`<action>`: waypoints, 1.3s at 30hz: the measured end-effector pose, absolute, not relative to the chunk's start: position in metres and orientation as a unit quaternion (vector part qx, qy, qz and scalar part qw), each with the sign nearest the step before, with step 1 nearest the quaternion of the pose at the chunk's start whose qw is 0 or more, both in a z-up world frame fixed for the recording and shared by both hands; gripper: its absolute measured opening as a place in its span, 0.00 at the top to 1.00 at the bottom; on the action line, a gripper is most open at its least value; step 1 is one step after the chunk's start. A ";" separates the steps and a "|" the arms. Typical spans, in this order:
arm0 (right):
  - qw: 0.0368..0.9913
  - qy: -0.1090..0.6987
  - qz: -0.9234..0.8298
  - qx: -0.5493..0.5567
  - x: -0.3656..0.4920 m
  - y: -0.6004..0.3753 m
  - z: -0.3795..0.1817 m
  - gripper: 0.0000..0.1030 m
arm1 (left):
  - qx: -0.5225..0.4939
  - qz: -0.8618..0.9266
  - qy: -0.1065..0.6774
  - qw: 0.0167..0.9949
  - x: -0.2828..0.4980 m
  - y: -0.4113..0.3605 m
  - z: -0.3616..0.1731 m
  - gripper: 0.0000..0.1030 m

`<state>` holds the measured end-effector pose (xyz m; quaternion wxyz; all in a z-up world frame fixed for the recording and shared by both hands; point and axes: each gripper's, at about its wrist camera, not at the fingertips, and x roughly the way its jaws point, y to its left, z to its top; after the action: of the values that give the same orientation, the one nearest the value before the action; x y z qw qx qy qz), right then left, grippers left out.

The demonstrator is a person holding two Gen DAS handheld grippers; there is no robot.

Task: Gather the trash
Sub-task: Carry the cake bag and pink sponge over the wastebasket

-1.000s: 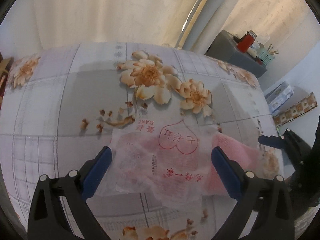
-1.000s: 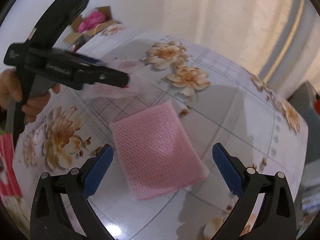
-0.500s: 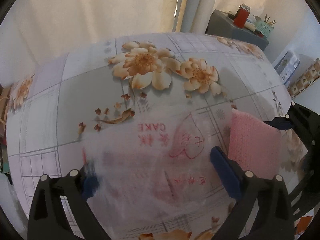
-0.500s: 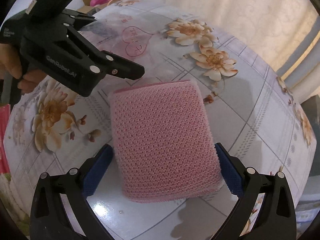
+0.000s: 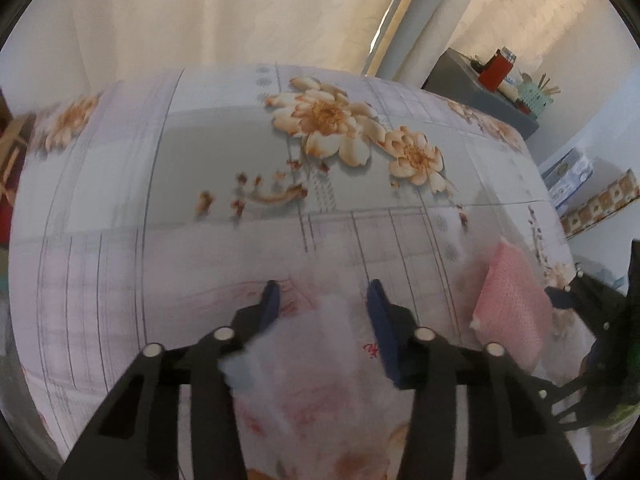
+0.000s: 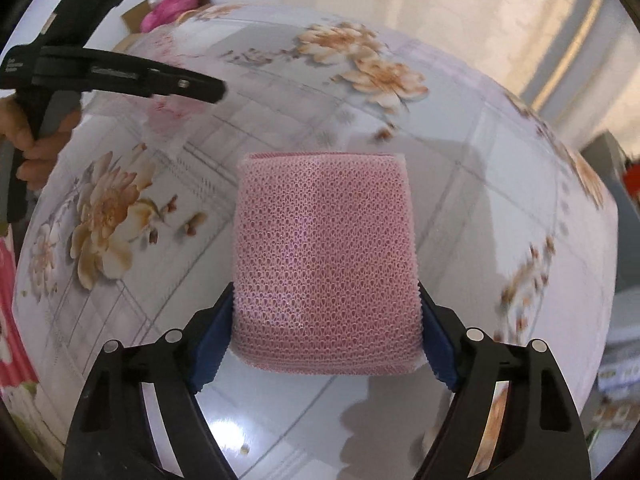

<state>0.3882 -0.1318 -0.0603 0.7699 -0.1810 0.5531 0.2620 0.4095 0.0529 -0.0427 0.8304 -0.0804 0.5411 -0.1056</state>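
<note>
My left gripper [image 5: 322, 294] is closing its jaws over the clear plastic wrapper [image 5: 320, 364]. The crumpled film sits between the blue pads [image 5: 380, 320], but blur keeps me from telling whether they press on it. Red print shows on the wrapper; I cannot read it here.

My right gripper [image 6: 326, 320] is also closing its jaws. The blue pads [image 6: 212, 344] stand at the two side edges of the pink foam net [image 6: 326, 264], touching them at its near end. The net lies flat on the worktop [image 6: 500, 184], its far edge pointing away from the camera.

In the left wrist view the net [image 5: 508, 304] lies just right of the wrapper, with the right gripper [image 5: 592, 320] at its far side. In the right wrist view the left gripper [image 6: 216, 90] comes in from the upper left, a hand [image 6: 36, 148] on its grip, white lettering on its body too small to read.

The worktop carries a glossy cloth with beige flowers [image 5: 328, 120] and a grey grid. Open room lies beyond both pieces, out to the far edge by the curtain [image 5: 240, 12].

Beyond the worktop, an open cardboard box [image 6: 172, 4] holds something bright pink. A grey cabinet [image 5: 476, 88] carries a red container [image 5: 496, 70] and a teal holder [image 5: 538, 98] with sticks in it. A patterned box [image 5: 600, 208] stands on the floor at right.
</note>
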 end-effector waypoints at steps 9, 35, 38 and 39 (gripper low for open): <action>0.784 0.574 0.214 -0.101 0.325 -0.173 -0.050 0.26 | -0.121 -0.114 0.546 0.821 0.362 0.057 -0.043 0.87; 0.848 0.505 0.133 0.094 0.183 -0.309 0.029 0.27 | -0.143 -0.277 0.497 0.810 0.254 -0.069 0.033 0.96; 0.858 0.490 0.091 0.122 0.162 -0.351 0.037 0.27 | -0.128 -0.321 0.489 0.801 0.251 -0.117 0.049 0.96; 0.861 0.486 0.070 0.133 0.152 -0.370 0.040 0.26 | -0.121 -0.337 0.486 0.797 0.251 -0.137 0.055 0.96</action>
<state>0.1521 -0.3698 0.0400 0.8612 0.1327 0.4855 0.0704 0.2508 -0.1366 0.0546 0.7968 -0.1214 0.4863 -0.3374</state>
